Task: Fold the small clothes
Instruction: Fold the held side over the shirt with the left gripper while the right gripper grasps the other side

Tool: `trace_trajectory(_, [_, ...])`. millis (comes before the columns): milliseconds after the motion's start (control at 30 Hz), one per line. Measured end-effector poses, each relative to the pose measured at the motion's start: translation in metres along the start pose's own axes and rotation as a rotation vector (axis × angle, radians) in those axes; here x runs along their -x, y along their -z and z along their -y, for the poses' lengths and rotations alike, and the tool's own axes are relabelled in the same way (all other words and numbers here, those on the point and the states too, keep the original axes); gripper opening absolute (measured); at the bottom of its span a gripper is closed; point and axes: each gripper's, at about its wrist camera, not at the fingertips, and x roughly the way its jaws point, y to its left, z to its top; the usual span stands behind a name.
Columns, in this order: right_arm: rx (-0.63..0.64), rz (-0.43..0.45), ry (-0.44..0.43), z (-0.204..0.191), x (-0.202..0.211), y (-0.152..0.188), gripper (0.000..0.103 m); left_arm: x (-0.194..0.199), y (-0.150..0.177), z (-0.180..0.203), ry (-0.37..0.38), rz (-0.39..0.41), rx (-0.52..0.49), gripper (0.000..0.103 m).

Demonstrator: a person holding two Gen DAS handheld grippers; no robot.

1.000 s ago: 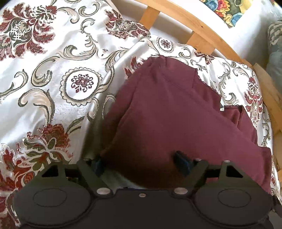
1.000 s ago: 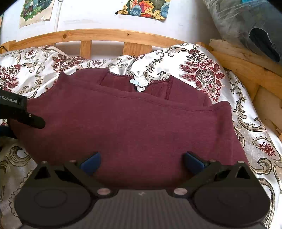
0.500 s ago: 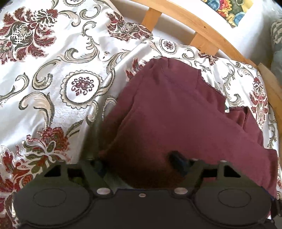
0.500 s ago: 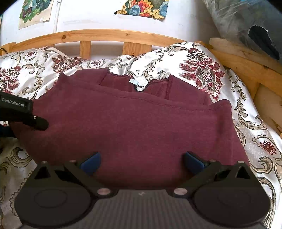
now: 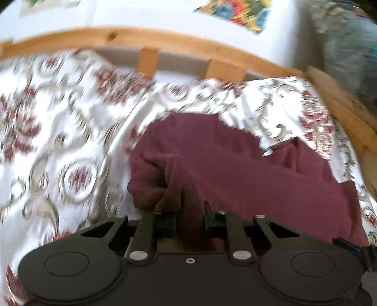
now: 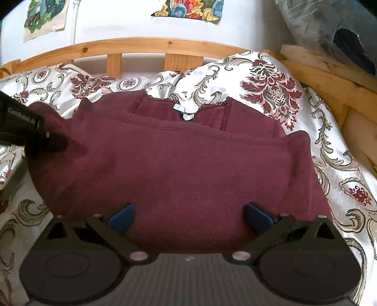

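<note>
A maroon top [image 6: 188, 169] lies folded once on a floral bedspread [image 6: 271, 89], neckline and white label at the far side. In the left wrist view my left gripper [image 5: 188, 221] is shut on a bunched fold at the left edge of the maroon top [image 5: 247, 179], and the cloth rises in ridges from the jaws. The left gripper also shows at the left edge of the right wrist view [image 6: 35, 136]. My right gripper [image 6: 188, 216] is open, its blue-padded fingers spread over the near edge of the top and holding nothing.
A wooden slatted bed rail [image 6: 146, 47] runs along the far side and down the right [image 6: 329, 80]. Pictures hang on the white wall [image 6: 117, 21]. A grey bundle [image 6: 329, 28] sits at the far right corner. The left wrist view is motion-blurred.
My left gripper has closed on the left edge of the top and bunched it, and its view has swung up toward the bed rail. The right gripper has stayed still.
</note>
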Motion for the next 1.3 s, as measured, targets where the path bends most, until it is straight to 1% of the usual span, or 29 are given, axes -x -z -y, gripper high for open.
trace_trajectory(67, [-0.013, -0.003, -0.019, 0.004, 0.0, -0.002, 0.103, 0.006, -0.005, 0.012, 0.018, 0.033, -0.059, 0.019])
trace_trajectory(133, [-0.025, 0.0, -0.044, 0.01, 0.002, -0.004, 0.103, 0.011, -0.012, 0.025, 0.052, 0.063, -0.126, 0.018])
trace_trajectory(200, [-0.035, 0.016, -0.051, 0.017, 0.007, -0.007, 0.103, 0.016, -0.019, 0.041, 0.094, 0.091, -0.21, 0.018])
trace_trajectory(233, [-0.032, 0.032, -0.042, 0.021, 0.01, -0.009, 0.103, 0.02, -0.023, 0.051, 0.123, 0.113, -0.272, 0.018])
trace_trajectory(300, [-0.016, 0.084, 0.011, 0.027, 0.019, -0.013, 0.103, 0.027, -0.027, 0.071, 0.172, 0.15, -0.394, 0.018])
trace_trajectory(400, [0.028, 0.19, 0.172, 0.041, 0.034, -0.017, 0.103, 0.037, -0.023, 0.099, 0.243, 0.186, -0.564, 0.018])
trace_trajectory(433, [0.037, 0.209, 0.219, 0.046, 0.036, -0.017, 0.103, 0.04, -0.02, 0.108, 0.269, 0.19, -0.62, 0.018])
trace_trajectory(467, [0.039, 0.224, 0.265, 0.053, 0.039, -0.017, 0.103, 0.042, -0.014, 0.117, 0.294, 0.193, -0.676, 0.018])
trace_trajectory(533, [0.01, 0.223, 0.309, 0.069, 0.04, -0.017, 0.103, 0.046, -0.001, 0.134, 0.336, 0.188, -0.768, 0.018])
trace_trajectory(567, [-0.019, 0.216, 0.318, 0.079, 0.04, -0.016, 0.103, 0.047, 0.006, 0.14, 0.357, 0.176, -0.801, 0.018])
trace_trajectory(667, [-0.128, 0.193, 0.333, 0.106, 0.04, -0.012, 0.103, 0.046, 0.027, 0.156, 0.433, 0.105, -0.884, 0.018])
trace_trajectory(733, [-0.191, 0.184, 0.324, 0.122, 0.04, -0.01, 0.103, 0.045, 0.04, 0.163, 0.452, 0.07, -0.929, 0.018])
trace_trajectory(833, [-0.271, 0.18, 0.291, 0.143, 0.041, -0.005, 0.103, 0.042, 0.055, 0.165, 0.439, 0.056, -0.952, 0.02])
trace_trajectory(900, [-0.33, 0.181, 0.266, 0.154, 0.043, -0.003, 0.103, 0.04, 0.058, 0.163, 0.429, 0.041, -0.927, 0.023])
trace_trajectory(967, [-0.383, 0.185, 0.242, 0.162, 0.045, 0.0, 0.103, 0.038, 0.057, 0.162, 0.439, 0.019, -0.886, 0.028])
trace_trajectory(1100, [-0.46, 0.216, 0.202, 0.173, 0.049, 0.003, 0.103, 0.04, 0.057, 0.159, 0.452, 0.008, -0.845, 0.046])
trace_trajectory(1200, [-0.504, 0.277, 0.125, 0.176, 0.053, 0.004, 0.103, 0.048, 0.062, 0.159, 0.449, 0.027, -0.846, 0.06])
trace_trajectory(1233, [-0.504, 0.295, 0.091, 0.174, 0.054, 0.004, 0.103, 0.052, 0.064, 0.158, 0.448, 0.034, -0.847, 0.063])
trace_trajectory(1300, [-0.478, 0.322, 0.038, 0.169, 0.056, 0.001, 0.103, 0.058, 0.069, 0.156, 0.432, 0.063, -0.849, 0.063])
